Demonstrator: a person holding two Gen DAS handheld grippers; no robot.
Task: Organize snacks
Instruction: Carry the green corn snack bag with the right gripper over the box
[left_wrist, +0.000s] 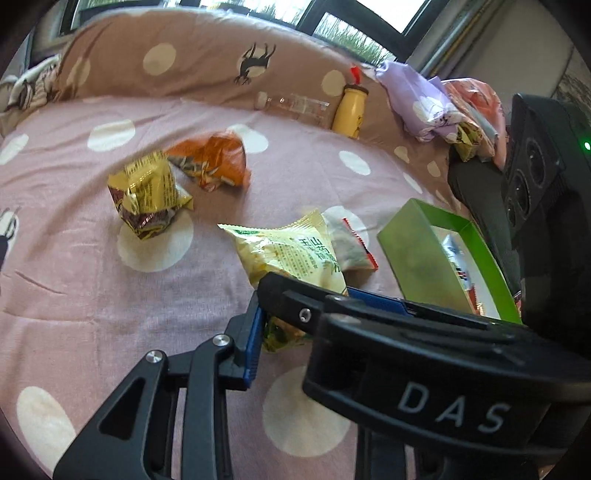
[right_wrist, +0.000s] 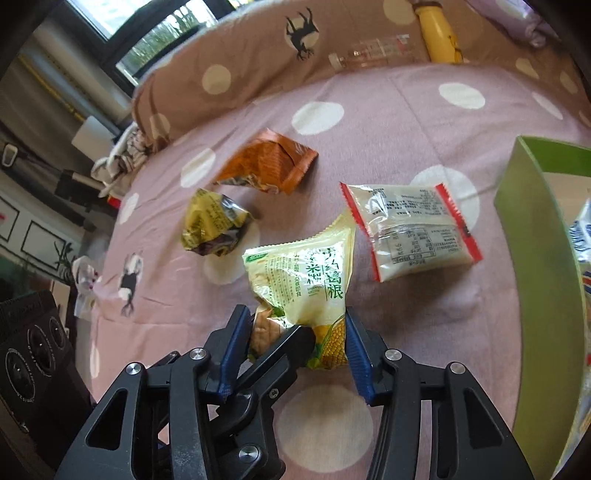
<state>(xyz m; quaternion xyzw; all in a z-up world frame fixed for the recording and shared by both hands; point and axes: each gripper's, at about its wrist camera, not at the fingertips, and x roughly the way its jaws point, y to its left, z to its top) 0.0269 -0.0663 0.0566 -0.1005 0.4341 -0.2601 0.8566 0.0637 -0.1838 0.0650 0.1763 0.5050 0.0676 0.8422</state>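
Note:
A pale yellow corn snack packet (right_wrist: 314, 280) lies on the pink spotted bedsheet (right_wrist: 406, 110), and both grippers hold its lower end. My right gripper (right_wrist: 291, 347) is shut on it, blue pads against both sides. My left gripper (left_wrist: 275, 325) is shut on the packet's (left_wrist: 291, 251) bottom corner, and one of its black fingers (right_wrist: 284, 350) reaches in between the right pads. A clear packet with red edges (right_wrist: 410, 229) lies just right of it. A crumpled gold packet (right_wrist: 214, 225) and an orange packet (right_wrist: 269, 166) lie further back.
An open green box (right_wrist: 535, 258) with a packet inside stands at the right. A yellow bottle (left_wrist: 351, 110) and a clear bottle (left_wrist: 295, 107) lie against the brown spotted pillow (left_wrist: 184, 55). Lilac cloth (left_wrist: 417, 99) is heaped at the back right.

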